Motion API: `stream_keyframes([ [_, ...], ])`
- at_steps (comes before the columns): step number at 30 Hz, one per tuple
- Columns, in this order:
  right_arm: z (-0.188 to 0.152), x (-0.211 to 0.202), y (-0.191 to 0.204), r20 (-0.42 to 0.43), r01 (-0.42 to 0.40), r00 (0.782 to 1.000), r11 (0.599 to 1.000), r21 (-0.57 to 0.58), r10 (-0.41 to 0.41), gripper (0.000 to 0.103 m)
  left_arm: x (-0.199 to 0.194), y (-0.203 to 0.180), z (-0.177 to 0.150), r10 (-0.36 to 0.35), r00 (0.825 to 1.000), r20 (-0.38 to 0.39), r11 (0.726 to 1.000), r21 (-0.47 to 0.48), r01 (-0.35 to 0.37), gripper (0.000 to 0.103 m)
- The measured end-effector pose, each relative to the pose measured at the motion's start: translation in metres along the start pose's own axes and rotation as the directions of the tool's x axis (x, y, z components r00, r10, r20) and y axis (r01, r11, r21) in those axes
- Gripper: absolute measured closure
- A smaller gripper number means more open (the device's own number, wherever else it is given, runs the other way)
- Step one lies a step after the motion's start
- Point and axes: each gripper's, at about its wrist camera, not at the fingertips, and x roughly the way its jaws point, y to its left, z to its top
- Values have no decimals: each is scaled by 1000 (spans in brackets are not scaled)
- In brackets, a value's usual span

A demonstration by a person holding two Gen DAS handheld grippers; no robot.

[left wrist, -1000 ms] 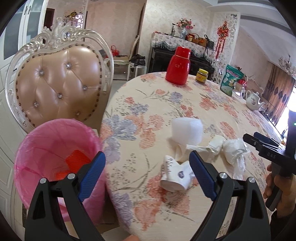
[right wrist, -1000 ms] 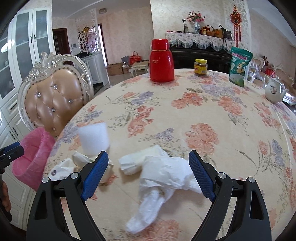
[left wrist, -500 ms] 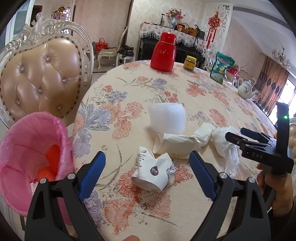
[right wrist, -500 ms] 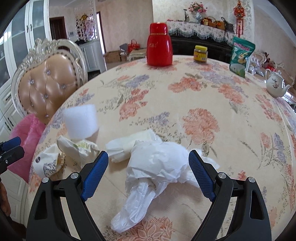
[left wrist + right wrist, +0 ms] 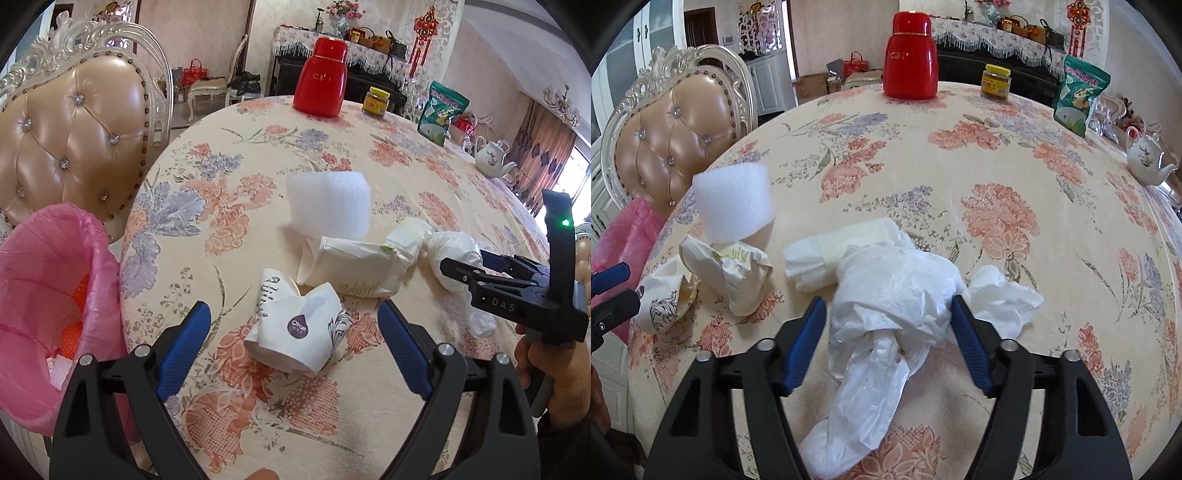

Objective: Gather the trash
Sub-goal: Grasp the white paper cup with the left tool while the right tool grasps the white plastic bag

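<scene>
Tablecloth bears plastic bag (underside hidden), jaws closing, perhaps touching.

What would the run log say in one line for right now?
left gripper: open, over crushed paper cup | right gripper: fingers closing around white plastic bag | pink bin: beside table

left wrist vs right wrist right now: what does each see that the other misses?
Left wrist only: the open mouth of the pink bin bag, red scraps inside it, and the crushed paper cup's logo between the open left gripper.

Right wrist only: the right gripper closing around the white plastic bag, its pads at the bag's sides.

Both: foam block, crumpled wrapper, red flask, jar, teapot.
</scene>
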Motion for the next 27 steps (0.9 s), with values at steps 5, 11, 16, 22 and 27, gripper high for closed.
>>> stream_keyframes([
  [5,-2,3,4,-15,3,1000,1000,-14,-3,54,7,1,-2,3,1000,-19,1000,0,-3,14],
  [11,-1,-6,4,8,-11,1000,1000,-11,12,67,15,1,-5,7,999,-42,1000,7,-7,15],
  [16,2,-16,3,36,-25,999,1000,-6,26,69,19,-1,-7,12,998,-57,1000,20,-11,20],
  [22,6,-32,2,92,-50,995,999,7,49,69,24,-4,-10,19,997,-77,999,35,-16,35],
  [27,8,-40,1,123,-58,991,998,17,56,69,22,-7,-10,18,997,-74,999,44,-15,44],
])
